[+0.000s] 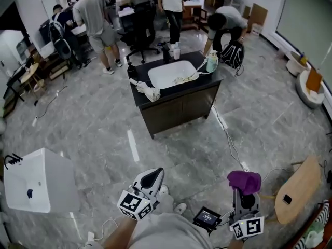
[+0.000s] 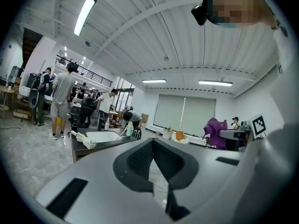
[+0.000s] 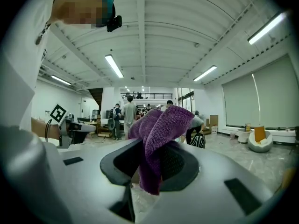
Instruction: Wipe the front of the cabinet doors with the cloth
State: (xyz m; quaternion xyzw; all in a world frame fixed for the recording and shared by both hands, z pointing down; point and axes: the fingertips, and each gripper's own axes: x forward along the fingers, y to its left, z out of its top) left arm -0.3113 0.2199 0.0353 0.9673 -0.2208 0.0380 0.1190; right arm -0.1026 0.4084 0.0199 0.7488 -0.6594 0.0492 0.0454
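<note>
Purple cloth (image 3: 161, 125) in right claw (image 3: 156, 167), dark cabinet doors (image 1: 181, 110) closed

Left claw (image 1: 152, 178) closed, empty; right claw (image 1: 246, 196) clamps the cloth (image 1: 244, 181).

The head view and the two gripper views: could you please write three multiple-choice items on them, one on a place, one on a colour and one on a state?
1. Where does the white basin sit?
A. on the floor
B. on top of the dark cabinet
C. on a chair

2. What colour is the cloth in the right claw?
A. purple
B. white
C. green

3. How is the left claw?
A. open round a bottle
B. shut on a sponge
C. shut and empty

Answers:
1 B: the head view shows the basin set in the cabinet's top.
2 A: the right gripper view shows a purple cloth pinched in that claw.
3 C: the left gripper view shows its two sides together with nothing between them.
</note>
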